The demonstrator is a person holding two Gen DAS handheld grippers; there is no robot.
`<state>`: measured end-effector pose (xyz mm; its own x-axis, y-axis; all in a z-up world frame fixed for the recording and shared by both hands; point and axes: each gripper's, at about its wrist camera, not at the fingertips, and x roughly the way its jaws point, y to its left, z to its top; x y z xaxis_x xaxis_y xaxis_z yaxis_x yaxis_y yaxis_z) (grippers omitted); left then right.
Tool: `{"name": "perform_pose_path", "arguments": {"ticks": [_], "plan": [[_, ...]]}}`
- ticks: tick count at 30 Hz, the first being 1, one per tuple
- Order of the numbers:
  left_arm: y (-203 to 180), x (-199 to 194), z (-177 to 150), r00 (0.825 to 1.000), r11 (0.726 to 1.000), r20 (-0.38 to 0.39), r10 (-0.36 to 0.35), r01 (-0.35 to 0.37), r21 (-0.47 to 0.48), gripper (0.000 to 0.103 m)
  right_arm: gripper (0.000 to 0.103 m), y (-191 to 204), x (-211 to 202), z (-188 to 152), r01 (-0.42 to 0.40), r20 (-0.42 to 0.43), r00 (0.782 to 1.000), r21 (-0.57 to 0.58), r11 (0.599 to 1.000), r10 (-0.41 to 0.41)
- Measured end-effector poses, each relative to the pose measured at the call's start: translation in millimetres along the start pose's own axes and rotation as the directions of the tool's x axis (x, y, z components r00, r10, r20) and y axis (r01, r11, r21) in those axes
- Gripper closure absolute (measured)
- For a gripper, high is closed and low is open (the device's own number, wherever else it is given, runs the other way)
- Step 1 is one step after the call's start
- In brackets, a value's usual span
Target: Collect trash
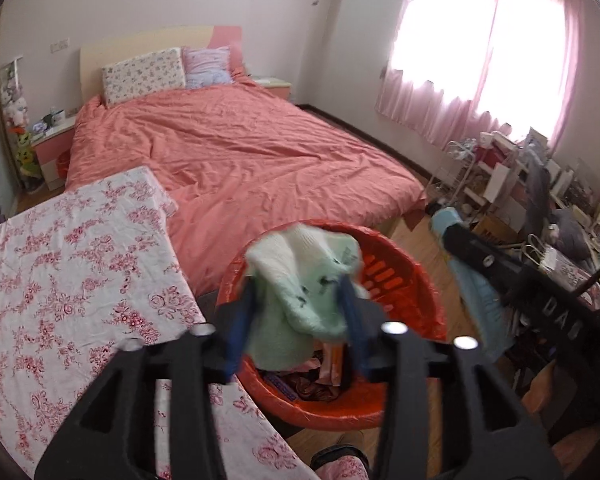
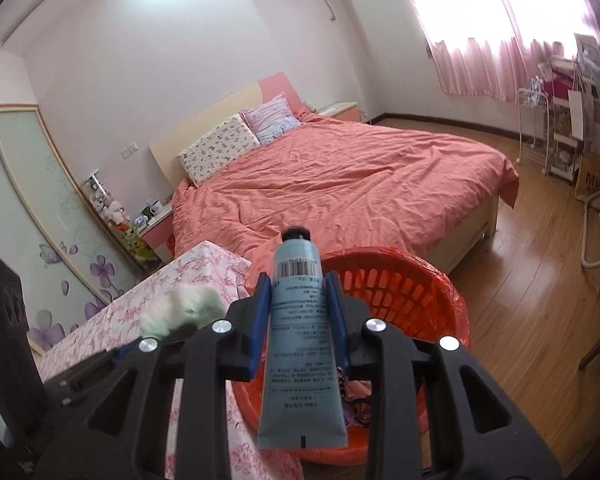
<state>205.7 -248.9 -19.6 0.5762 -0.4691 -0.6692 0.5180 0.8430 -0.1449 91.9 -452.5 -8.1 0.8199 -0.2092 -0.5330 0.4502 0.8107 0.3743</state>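
Note:
A pale green and white crumpled wad, blurred, lies between the blue pads of my left gripper, just over the red basket. The jaws stand apart and do not pinch it. My right gripper is shut on a blue-grey tube with printed text; its black cap points away, above the red basket. In the right wrist view the wad shows at the left, above the floral table. The left wrist view shows the tube at the right, beside the basket.
The basket has a red liner and holds several wrappers. A table with a pink floral cloth is left of it. Behind stands a bed with a salmon cover. A cluttered desk and shelves fill the right, on a wooden floor.

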Motion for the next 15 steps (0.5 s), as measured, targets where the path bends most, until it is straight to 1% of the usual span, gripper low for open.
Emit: {"name": "perform_pose_path", "arguments": {"ticks": [1,2,3,4,5,6,8,10,11,12,13,15], "plan": [[2.2,2.2,-0.6,1.000,1.000,-0.008,0.012,-0.012,-0.006,0.047,0.058,-2.0,3.5,0.2,0.010,-0.002,1.000,0.002,1.000,-0.010],[8.0,6.5,-2.5,0.999,1.000,-0.028,0.024,-0.024,-0.015,0.047,0.047,-3.9,5.4,-0.3,0.025,-0.002,1.000,0.000,1.000,-0.025],[10.0,5.9,-4.2,0.999,0.999,-0.035,0.033,-0.033,-0.020,0.047,0.044,-4.5,4.1,-2.2,0.035,0.003,0.999,-0.006,0.999,-0.035],[14.6,4.0,-5.6,0.999,0.999,-0.035,0.041,-0.042,-0.022,0.045,0.042,-2.7,1.9,-4.0,0.038,0.009,0.999,-0.014,0.999,-0.038],[19.6,-0.2,-8.7,0.998,0.998,-0.029,0.056,-0.056,-0.019,0.043,0.037,-1.4,-2.0,-7.0,0.049,0.019,0.999,-0.026,0.998,-0.048],[23.8,-6.8,-11.0,0.997,0.997,-0.019,0.077,-0.077,-0.014,0.040,0.029,-0.1,-6.3,-9.8,0.063,0.029,0.998,-0.036,0.997,-0.062],[31.8,-22.4,-16.6,0.993,0.993,0.005,0.115,-0.115,-0.016,0.035,0.020,7.4,-19.8,-17.5,0.105,0.064,0.993,-0.071,0.992,-0.101],[39.3,-40.5,-23.0,0.990,0.990,0.029,0.139,-0.138,-0.028,0.028,0.012,15.5,-33.2,-24.5,0.156,0.104,0.984,-0.106,0.982,-0.145],[44.8,-56.7,-29.1,0.986,0.987,0.049,0.162,-0.160,-0.034,0.020,0.007,22.3,-42.4,-29.5,0.185,0.127,0.977,-0.126,0.975,-0.169],[48.6,-66.4,-32.0,0.982,0.983,0.063,0.179,-0.177,-0.038,0.014,0.004,27.5,-50.3,-32.9,0.204,0.147,0.972,-0.142,0.969,-0.183],[51.8,-74.3,-33.9,0.978,0.980,0.077,0.196,-0.194,-0.039,0.010,0.004,34.5,-59.2,-38.2,0.231,0.173,0.964,-0.164,0.959,-0.202],[61.3,-97.5,-42.4,0.963,0.969,0.114,0.246,-0.243,-0.038,0.006,0.004,51.3,-78.4,-51.4,0.302,0.227,0.940,-0.213,0.929,-0.254]]}}
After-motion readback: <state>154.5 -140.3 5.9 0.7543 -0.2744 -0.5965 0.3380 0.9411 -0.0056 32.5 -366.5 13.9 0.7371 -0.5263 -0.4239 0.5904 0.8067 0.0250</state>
